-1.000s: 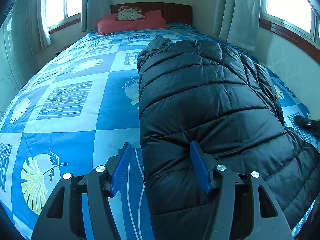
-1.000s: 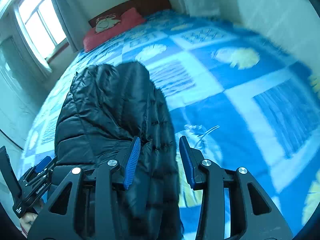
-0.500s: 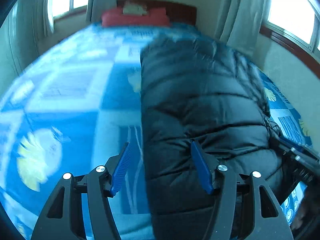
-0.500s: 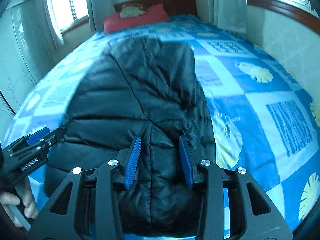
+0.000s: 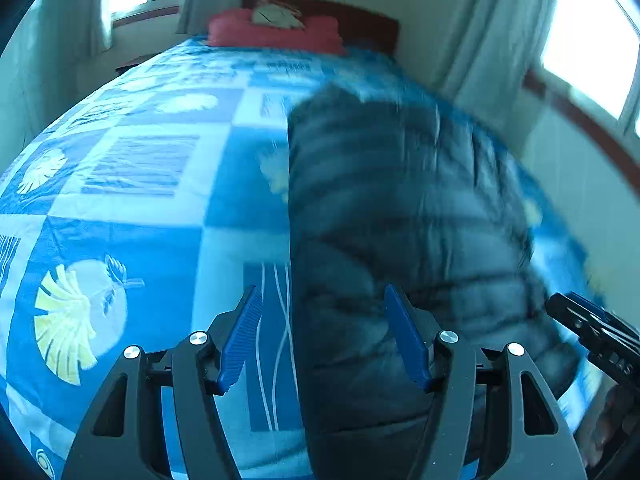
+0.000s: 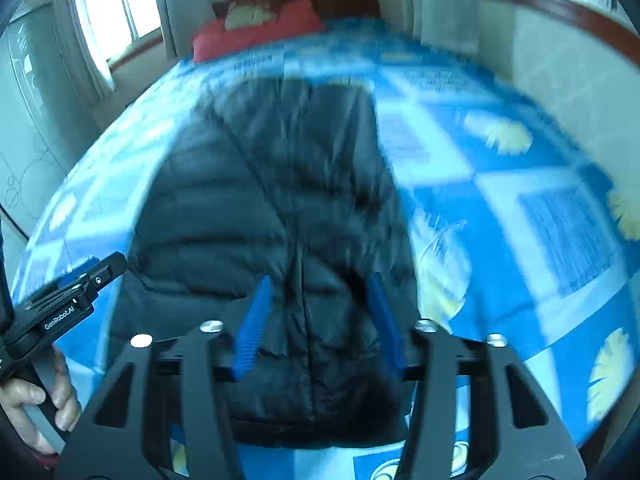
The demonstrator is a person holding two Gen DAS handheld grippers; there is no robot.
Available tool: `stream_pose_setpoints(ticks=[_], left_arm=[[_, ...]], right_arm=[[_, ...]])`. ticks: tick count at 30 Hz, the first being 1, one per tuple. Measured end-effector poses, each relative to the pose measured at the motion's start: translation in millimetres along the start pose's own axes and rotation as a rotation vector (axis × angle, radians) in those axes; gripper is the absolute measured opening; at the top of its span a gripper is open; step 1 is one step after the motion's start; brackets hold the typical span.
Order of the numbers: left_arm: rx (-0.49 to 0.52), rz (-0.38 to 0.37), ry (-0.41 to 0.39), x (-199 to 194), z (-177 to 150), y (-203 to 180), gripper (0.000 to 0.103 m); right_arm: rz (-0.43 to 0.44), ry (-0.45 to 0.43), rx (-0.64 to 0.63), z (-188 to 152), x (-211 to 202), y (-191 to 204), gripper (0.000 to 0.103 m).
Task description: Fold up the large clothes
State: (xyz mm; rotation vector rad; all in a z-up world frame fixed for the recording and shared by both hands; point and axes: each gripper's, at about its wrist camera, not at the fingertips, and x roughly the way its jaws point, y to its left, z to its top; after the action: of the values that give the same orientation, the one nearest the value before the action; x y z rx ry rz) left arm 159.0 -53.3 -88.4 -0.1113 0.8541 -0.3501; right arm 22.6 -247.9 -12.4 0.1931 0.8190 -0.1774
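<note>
Opening at left, your left gripper [image 5: 322, 336] stands wide with its pads straddling the jacket's [image 5: 400, 216] near left edge, no more pinched than a second ago. The jacket lies lengthwise on the bed [image 5: 120, 200], sleeves already folded in. At right, your right gripper [image 6: 320, 320] is opening, its earlier pinch on the hem let go: the fold is set, both tools free.

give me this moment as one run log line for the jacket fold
black puffer jacket: lying lengthwise on blue bedspread | left gripper: open over jacket's edge | right gripper: jaws opening above jacket, no grip
</note>
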Motion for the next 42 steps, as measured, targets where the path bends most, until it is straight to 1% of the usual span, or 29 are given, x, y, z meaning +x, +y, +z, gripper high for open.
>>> stream_pose_setpoints(ticks=[2,5,7,9,11,12,13,15,16,20,23,26,31,42], left_arm=[[-0.011,-0.011,-0.028,-2,22,-2,0.064],[-0.012,-0.011,-0.039,11,48,-13,0.064],[-0.008,-0.01,-0.034,25,57,-22,0.064],[0.002,0.006,-0.02,44,60,-27,0.064],[0.007,0.016,0.009,66,59,-32,0.064],[0.002,0.016,0.006,71,58,-33,0.065],[-0.006,0.019,-0.003,76,57,-33,0.07],[-0.02,0.005,0.005,83,56,-32,0.073],[-0.027,0.002,0.019,90,55,-31,0.076],[-0.01,0.033,0.034,105,54,-32,0.08],[-0.003,0.061,0.025,112,48,-32,0.083],[0.002,0.078,0.016,117,45,-35,0.084],[0.006,0.099,0.012,124,42,-36,0.086],[0.009,0.108,0.005,126,40,-38,0.086]], right_arm=[[0.017,-0.068,-0.01,27,-8,8,0.057],[0.059,-0.122,-0.001,57,5,11,0.057],[0.096,-0.141,-0.01,72,28,10,0.057],[0.131,-0.128,-0.021,75,56,7,0.056],[0.131,-0.084,-0.02,71,78,4,0.055],[0.131,-0.058,-0.015,69,90,1,0.055],[0.126,-0.045,-0.012,66,99,-2,0.055],[0.118,-0.028,-0.016,59,113,-7,0.053],[0.122,-0.025,-0.017,56,119,-9,0.054],[0.115,-0.008,-0.027,47,136,-9,0.054],[0.108,-0.015,-0.029,40,142,-8,0.054],[0.132,-0.017,-0.001,36,150,-15,0.054],[0.139,-0.023,0.008,31,156,-16,0.054],[0.125,-0.035,-0.001,29,156,-14,0.054]])
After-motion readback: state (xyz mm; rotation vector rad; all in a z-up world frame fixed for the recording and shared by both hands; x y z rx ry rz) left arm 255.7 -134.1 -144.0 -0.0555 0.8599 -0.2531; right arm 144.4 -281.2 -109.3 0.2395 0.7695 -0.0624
